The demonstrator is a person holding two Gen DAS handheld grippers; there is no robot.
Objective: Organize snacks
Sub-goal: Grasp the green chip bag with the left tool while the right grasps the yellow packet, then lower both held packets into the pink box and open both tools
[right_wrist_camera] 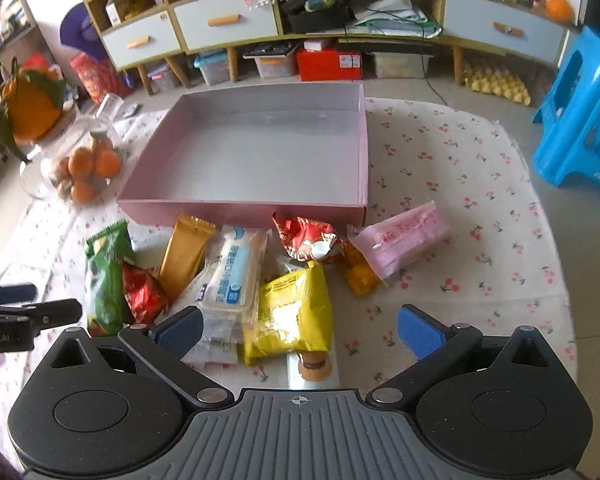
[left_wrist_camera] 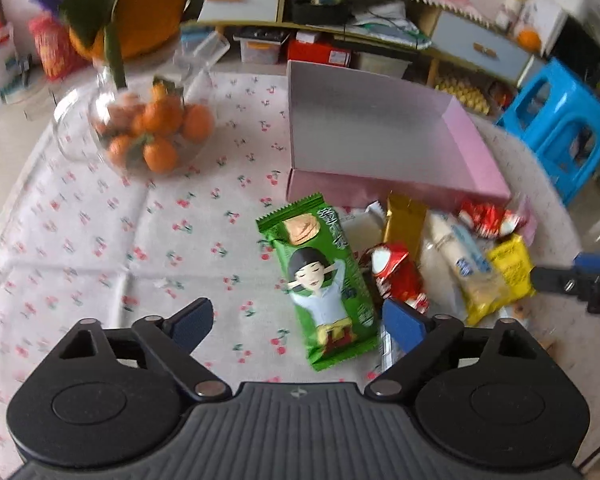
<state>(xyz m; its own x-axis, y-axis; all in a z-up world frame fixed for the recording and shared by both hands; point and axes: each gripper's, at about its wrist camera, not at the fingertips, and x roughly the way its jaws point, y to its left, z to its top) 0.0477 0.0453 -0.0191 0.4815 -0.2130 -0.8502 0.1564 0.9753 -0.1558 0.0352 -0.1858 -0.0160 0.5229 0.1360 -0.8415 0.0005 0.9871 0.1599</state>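
Our blue-padded fingers (left_wrist_camera: 404, 326) on both the left gripper (left_wrist_camera: 298, 322) and right gripper (right_wrist_camera: 298, 330) stand spread, empty, above one green wafer packet (left_wrist_camera: 326, 284), two red foil packets (right_wrist_camera: 144, 296), one yellow crinkly packet (right_wrist_camera: 292, 312) and one pink cardboard tray (right_wrist_camera: 240, 210).

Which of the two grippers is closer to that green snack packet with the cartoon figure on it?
Left. The left gripper has the green packet lying between its open fingers. The right gripper hovers over the yellow packet, further along the pile.

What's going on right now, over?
Left gripper and right gripper open, empty. Snack packets heaped before empty pink box. Nothing blocking.
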